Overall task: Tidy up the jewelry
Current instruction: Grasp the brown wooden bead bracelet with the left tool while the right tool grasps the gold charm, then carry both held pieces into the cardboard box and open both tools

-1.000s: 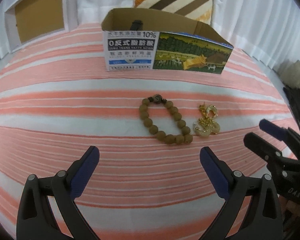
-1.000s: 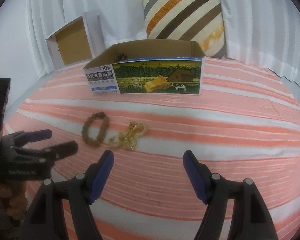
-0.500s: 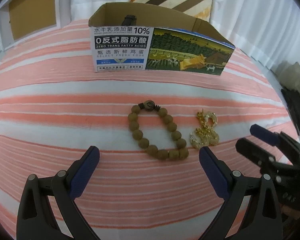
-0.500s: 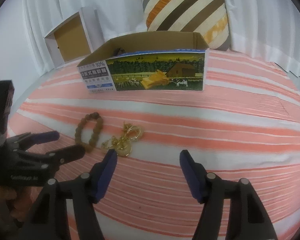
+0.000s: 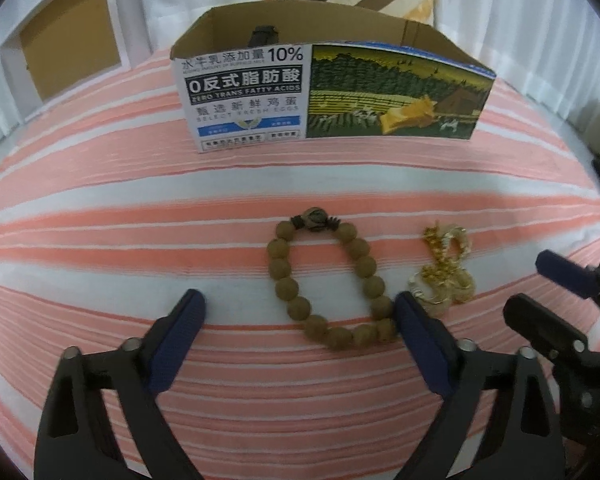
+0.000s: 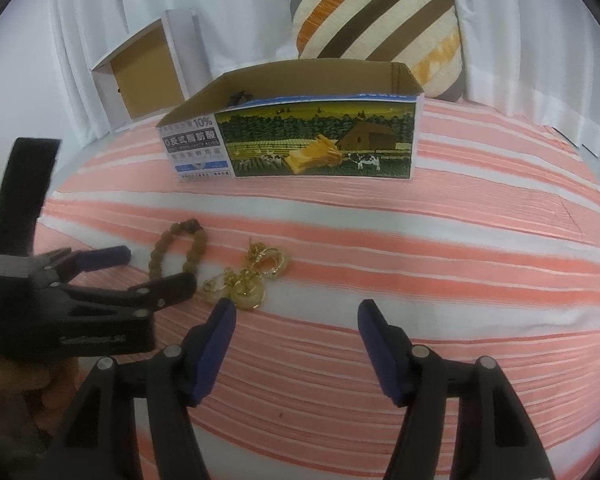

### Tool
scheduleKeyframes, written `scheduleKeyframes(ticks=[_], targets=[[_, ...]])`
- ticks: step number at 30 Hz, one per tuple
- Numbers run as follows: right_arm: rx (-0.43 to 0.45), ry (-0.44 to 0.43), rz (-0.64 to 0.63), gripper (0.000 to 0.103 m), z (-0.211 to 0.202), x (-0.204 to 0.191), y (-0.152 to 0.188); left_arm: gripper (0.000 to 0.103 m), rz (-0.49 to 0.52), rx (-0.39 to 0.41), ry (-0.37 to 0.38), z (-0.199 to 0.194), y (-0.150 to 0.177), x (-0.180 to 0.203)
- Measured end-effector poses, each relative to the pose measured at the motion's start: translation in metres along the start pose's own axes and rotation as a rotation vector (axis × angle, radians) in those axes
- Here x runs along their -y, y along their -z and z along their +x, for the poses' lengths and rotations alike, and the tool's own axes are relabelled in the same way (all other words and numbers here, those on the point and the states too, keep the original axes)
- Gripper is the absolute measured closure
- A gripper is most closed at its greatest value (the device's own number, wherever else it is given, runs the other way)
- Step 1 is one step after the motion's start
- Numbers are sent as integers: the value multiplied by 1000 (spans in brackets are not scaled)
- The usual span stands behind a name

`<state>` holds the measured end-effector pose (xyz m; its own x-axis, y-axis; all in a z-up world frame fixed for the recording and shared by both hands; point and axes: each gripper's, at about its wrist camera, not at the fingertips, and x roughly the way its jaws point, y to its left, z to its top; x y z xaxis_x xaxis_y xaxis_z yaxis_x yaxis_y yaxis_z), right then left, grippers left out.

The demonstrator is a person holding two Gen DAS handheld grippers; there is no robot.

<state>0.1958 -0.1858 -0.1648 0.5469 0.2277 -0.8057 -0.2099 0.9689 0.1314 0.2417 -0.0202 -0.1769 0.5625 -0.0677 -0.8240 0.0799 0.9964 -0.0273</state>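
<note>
On the striped bed (image 5: pixel 100 208), left wrist view: left gripper (image 5: pixel 300 312) jaws wide, empty, now closer, right finger (image 5: pixel 410 312) hiding bead bracelet (image 5: pixel 328 280) end. Right wrist view: right gripper (image 6: pixel 296 320) jaws wide, empty; gold jewelry (image 6: pixel 248 280) just ahead; dark item in box (image 6: pixel 320 140) unclear.

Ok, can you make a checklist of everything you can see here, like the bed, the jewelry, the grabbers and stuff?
Surface: striped bedspread, pink and white, flat.
Job's things: bead bracelet and gold jewelry lie side by side, unheld; printed cardboard box stands open behind them with a small dark item inside.
Clutter: nothing seen.
Grippers: left gripper open, low over the bracelet; right gripper open, just right of the gold jewelry.
Cables: nothing seen.
Surroundings: striped pillow, white open box, white curtain.
</note>
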Motion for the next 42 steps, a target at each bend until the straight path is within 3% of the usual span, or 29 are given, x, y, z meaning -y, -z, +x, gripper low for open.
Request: scheduleKeyframes(ticks=[5,10,16,18,19,20,21,22,25,27,42], targets=[[-30,-29,-22,38,10,-7,-3,34,-19,18,-7,-6,3,-15],[-78,-59,-60,38,29,-22,-9,35,7,28,13,-4,1,-13],[-73,-43,-97,41,44,-32,-20,38,8,36,17,-4,-2,-15],[-73,-45,-115,49,45,-34,-22,48,19,48,16,-5,-1,-13],[-72,-54,-131,53,46,-36,-23,59,27,54,24,-6,0,-12],[-73,-64,-140,66,47,-37,-24,72,34,59,29,-6,0,-11],[-75,-62,-150,79,47,-39,-24,76,36,62,37,-7,0,-12],[-74,-56,-157,79,46,-40,-23,81,29,64,47,-8,1,-14],[-74,-53,-146,79,44,-40,-20,83,-6,65,81,-9,0,-21],[-71,-55,-125,79,39,-38,-16,94,-18,85,101,-14,1,-25],[-20,-71,-36,79,-9,-18,-9,94,-69,122,164,-48,3,-40]])
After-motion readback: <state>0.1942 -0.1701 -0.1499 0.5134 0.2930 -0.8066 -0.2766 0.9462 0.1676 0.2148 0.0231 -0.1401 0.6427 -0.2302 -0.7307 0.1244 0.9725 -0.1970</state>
